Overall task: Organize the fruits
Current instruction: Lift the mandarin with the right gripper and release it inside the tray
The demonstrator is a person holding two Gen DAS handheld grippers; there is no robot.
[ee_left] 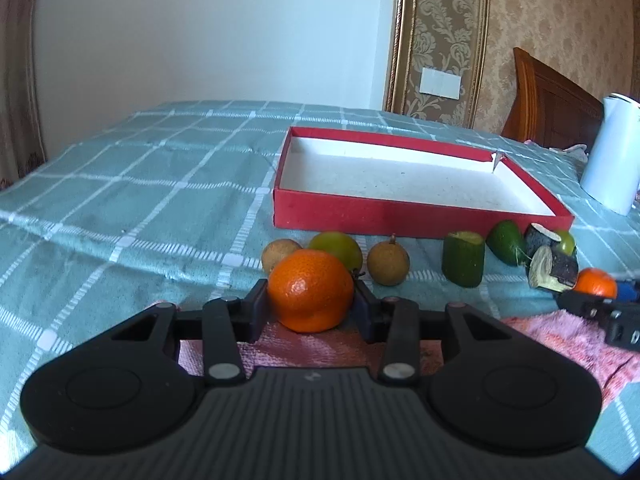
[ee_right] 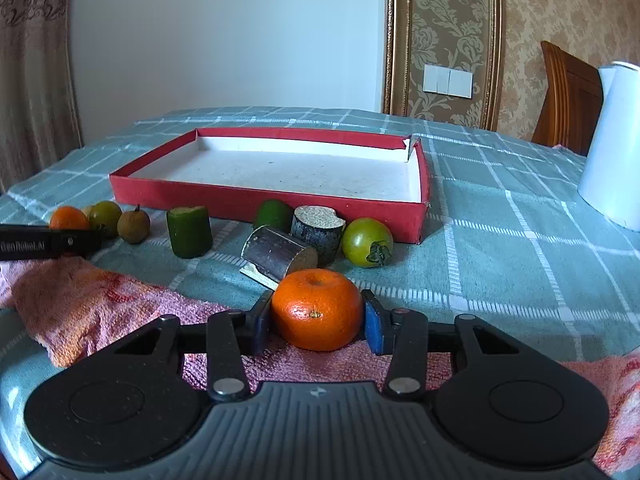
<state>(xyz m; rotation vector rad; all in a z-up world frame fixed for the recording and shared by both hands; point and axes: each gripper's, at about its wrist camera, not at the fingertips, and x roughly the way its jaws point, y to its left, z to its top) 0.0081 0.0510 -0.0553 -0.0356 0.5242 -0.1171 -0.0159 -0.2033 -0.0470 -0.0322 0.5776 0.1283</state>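
Note:
My left gripper (ee_left: 310, 300) is shut on an orange mandarin (ee_left: 310, 290) over the pink towel (ee_left: 320, 346). My right gripper (ee_right: 316, 316) is shut on a second mandarin (ee_right: 316, 308), also low over the towel (ee_right: 80, 296). The empty red box (ee_left: 360, 214) lies beyond; it also shows in the right wrist view (ee_right: 240, 198). In front of it lie two brown longans (ee_left: 388, 262), a green tomato (ee_left: 338, 246), a cucumber piece (ee_left: 463, 258), an avocado (ee_left: 506, 236) and two dark sugarcane pieces (ee_right: 318, 230). Another green tomato (ee_right: 366, 242) lies at the box's right corner.
The table is covered by a teal checked cloth (ee_left: 140, 200). A white kettle (ee_right: 612, 144) stands at the right. A wooden chair (ee_left: 552, 100) stands behind the table. Wall and curtain lie beyond the far edge.

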